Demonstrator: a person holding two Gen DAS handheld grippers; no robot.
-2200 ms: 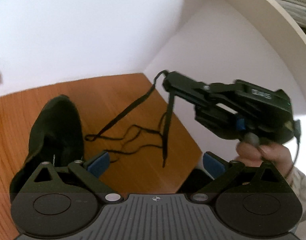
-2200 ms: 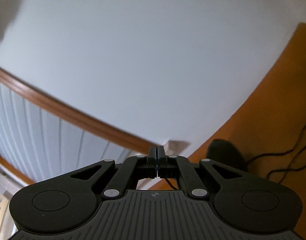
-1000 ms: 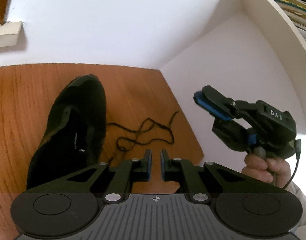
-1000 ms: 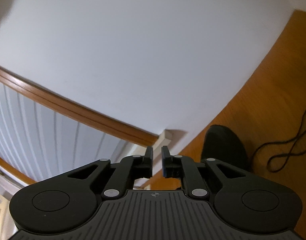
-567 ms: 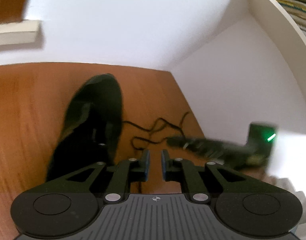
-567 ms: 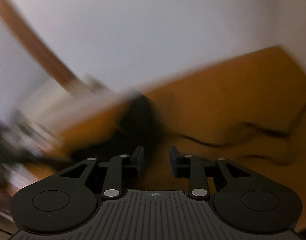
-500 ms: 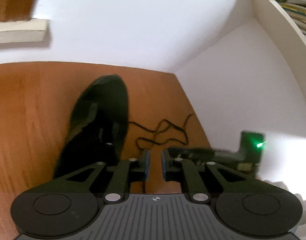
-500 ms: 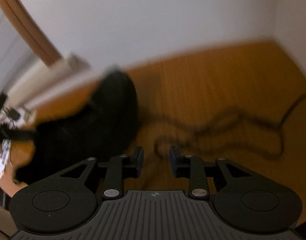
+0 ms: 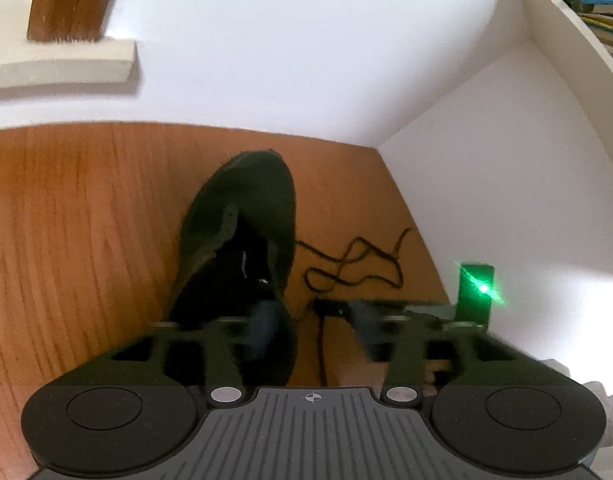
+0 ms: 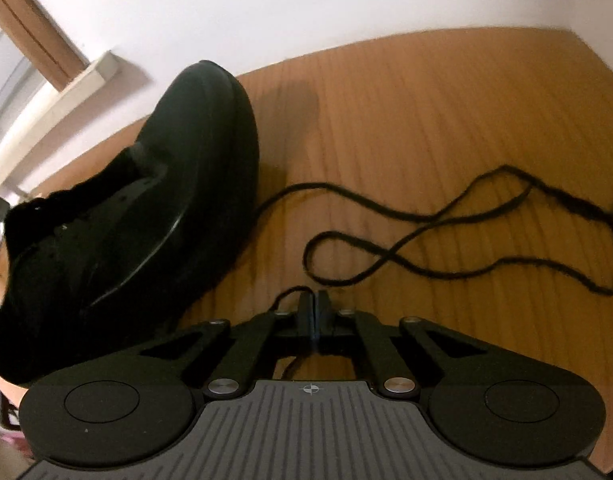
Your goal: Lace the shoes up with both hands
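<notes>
A black shoe (image 9: 242, 240) lies on the wooden table (image 9: 74, 216), toe pointing away; it also shows in the right wrist view (image 10: 146, 200). Its black lace (image 10: 446, 224) trails in loose loops over the wood to the right of the shoe, and shows in the left wrist view (image 9: 354, 264). My left gripper (image 9: 312, 328) is open, blurred, over the shoe's heel end. My right gripper (image 10: 314, 308) is low over the table beside the shoe and shut on a strand of the lace; it appears in the left wrist view (image 9: 334, 308) just right of the shoe.
White walls (image 9: 306, 60) meet in a corner behind the table. A white shelf side (image 9: 578, 52) with books rises on the right. A window ledge (image 9: 62, 68) sits at the left. The table's right edge (image 9: 418, 216) runs near the lace.
My right gripper swung down from facing the wall to the table and shut on the lace beside the shoe. My left gripper went from nearly shut to open and moved closer to the shoe.
</notes>
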